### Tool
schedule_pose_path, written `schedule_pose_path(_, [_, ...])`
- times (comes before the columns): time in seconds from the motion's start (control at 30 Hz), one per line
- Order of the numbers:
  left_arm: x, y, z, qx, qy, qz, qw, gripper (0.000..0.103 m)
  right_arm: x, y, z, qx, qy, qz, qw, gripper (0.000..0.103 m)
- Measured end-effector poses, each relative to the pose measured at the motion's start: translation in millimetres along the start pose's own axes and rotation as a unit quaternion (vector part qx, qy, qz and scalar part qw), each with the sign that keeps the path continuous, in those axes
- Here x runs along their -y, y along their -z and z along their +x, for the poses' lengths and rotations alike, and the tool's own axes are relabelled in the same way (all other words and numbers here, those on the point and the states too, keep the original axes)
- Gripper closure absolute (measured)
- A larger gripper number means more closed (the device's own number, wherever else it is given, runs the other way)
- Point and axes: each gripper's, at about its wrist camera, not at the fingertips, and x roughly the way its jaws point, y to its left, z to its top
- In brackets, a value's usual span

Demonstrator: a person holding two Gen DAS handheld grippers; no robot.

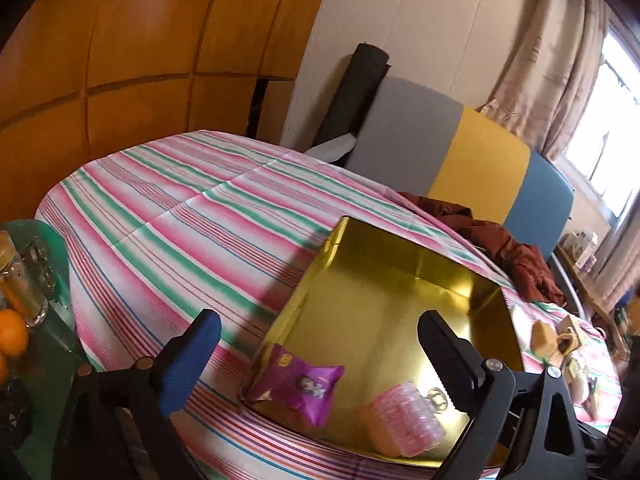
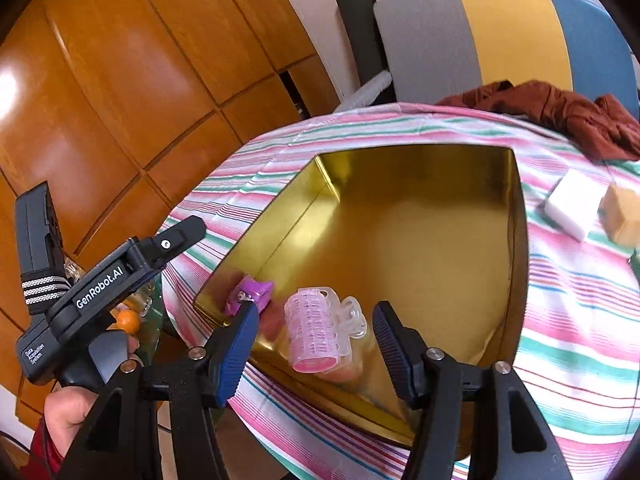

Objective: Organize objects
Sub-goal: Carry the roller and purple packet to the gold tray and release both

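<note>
One gold tin [image 2: 400,240] sits open on the striped tablecloth [image 1: 160,220], and two things lie on its floor near the front edge: one purple snack packet [image 1: 302,384] at the left corner and one pink hair roller [image 2: 316,332] with a clear clip just beside it, the two close but apart. Out on the cloth to the right of the tin lie one white block [image 2: 574,204] and one tan block [image 2: 624,216], side by side. The left gripper [image 1: 320,344] tilts down over the tin's front left corner with its jaws spread wide and nothing between them; the packet lies below the gap, untouched. The right gripper [image 2: 316,340] also points down into the tin, jaws apart on either side of the roller, the pads clear of it. A hand [image 2: 68,412] grasps the left tool's handle at the lower left of the right wrist view. Behind the table stand a wooden cupboard [image 2: 120,80], a grey, yellow and blue panel [image 1: 480,168] and a crumpled dark red cloth [image 2: 560,116]; a green glass side table [image 1: 52,248] at the left carries oranges [image 1: 12,332] and glasses.
</note>
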Motion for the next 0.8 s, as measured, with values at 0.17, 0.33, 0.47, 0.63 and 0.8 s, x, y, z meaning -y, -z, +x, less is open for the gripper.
schedule_pose_path(0.17, [13.8, 4.2, 0.1, -0.013, 0.017, 0.001, 0.9998, 0.000, -1.0, -1.7, -13.4, 0.016, 0.011, -0.011, 1.000, 0.042])
schedule_pose_path(0.33, [35.1, 14.3, 3.1, -0.034, 0.031, 0.023, 0.9987, 0.000, 5.2, -3.5, -27.3, 0.030, 0.024, -0.011, 0.999, 0.042])
schedule_pose_path(0.47, [49.5, 20.2, -1.0, -0.037, 0.042, 0.038, 0.9977, 0.000, 12.6, -6.1, -39.3, 0.042, 0.037, -0.011, 0.998, 0.042])
schedule_pose_path(0.63, [68.9, 27.9, -6.4, -0.041, 0.057, 0.056, 0.9959, 0.000, 26.4, -8.2, -55.3, 0.056, 0.056, -0.013, 0.997, 0.042])
schedule_pose_path(0.8, [90.4, 36.7, -13.7, -0.040, 0.073, 0.076, 0.9936, 0.000, 46.4, -5.1, -73.7, 0.070, 0.076, 0.005, 0.995, 0.042])
